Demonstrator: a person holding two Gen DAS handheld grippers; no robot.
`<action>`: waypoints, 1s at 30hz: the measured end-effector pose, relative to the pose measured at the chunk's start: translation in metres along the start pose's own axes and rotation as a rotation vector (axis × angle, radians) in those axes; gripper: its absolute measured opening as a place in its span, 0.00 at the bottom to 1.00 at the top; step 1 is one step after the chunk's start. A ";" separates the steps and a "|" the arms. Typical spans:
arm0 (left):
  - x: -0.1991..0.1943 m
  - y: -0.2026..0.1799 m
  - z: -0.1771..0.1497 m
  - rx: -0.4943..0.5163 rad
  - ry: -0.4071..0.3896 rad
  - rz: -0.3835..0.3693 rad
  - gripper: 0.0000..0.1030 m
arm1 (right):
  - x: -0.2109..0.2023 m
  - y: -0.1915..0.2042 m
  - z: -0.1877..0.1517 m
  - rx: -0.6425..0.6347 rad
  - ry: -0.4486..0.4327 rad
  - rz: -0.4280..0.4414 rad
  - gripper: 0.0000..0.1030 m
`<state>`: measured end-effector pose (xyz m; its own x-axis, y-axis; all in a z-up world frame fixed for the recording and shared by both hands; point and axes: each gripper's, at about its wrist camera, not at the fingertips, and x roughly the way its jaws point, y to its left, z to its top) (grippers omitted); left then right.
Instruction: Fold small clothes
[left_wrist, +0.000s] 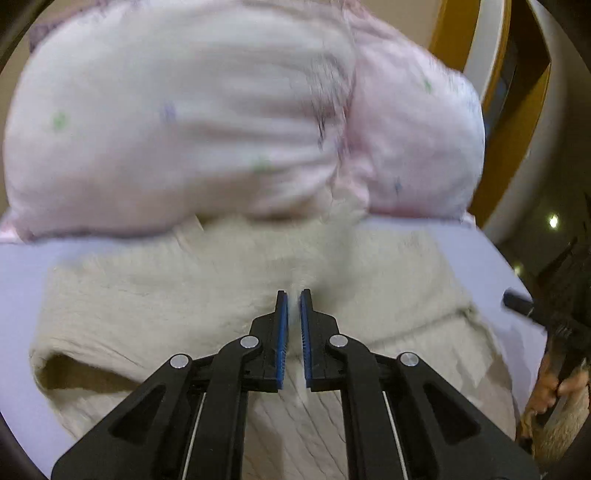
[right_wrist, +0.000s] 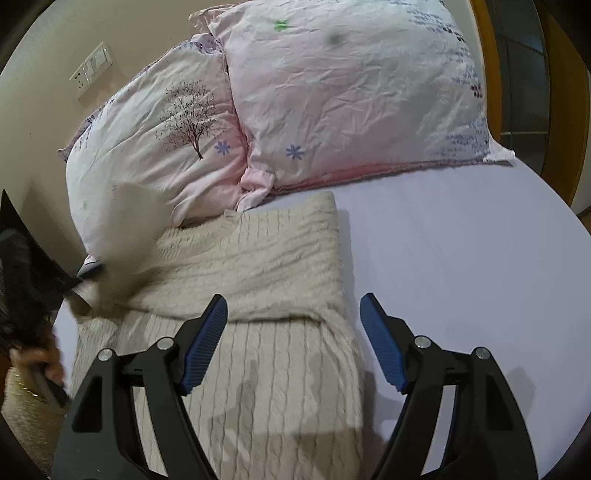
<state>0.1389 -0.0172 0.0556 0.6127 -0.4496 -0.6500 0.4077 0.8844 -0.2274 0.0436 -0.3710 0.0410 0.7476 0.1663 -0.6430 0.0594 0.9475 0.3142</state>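
A cream cable-knit sweater lies on the lavender bed sheet, with one part folded over its upper half. In the left wrist view my left gripper is shut on a pinch of the sweater and holds it. The lifted cream flap shows blurred at the left of the right wrist view. My right gripper is open and empty, hovering over the sweater's right edge.
Two pink patterned pillows lie just behind the sweater. A wall with switch plates is at the back left. A wooden frame stands at the right. The other gripper and hand show at the right edge.
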 end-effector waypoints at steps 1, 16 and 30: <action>-0.004 0.001 -0.005 -0.010 -0.002 0.002 0.06 | -0.007 -0.004 -0.002 0.001 0.000 0.010 0.74; -0.225 0.102 -0.186 -0.380 -0.155 -0.191 0.63 | -0.090 -0.049 -0.106 0.110 0.360 0.316 0.65; -0.166 0.101 -0.270 -0.577 -0.046 -0.389 0.63 | -0.027 -0.059 -0.195 0.438 0.509 0.743 0.19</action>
<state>-0.1044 0.1810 -0.0556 0.5284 -0.7408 -0.4147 0.1858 0.5775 -0.7949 -0.1085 -0.3784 -0.0964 0.3280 0.8694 -0.3696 0.0070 0.3890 0.9212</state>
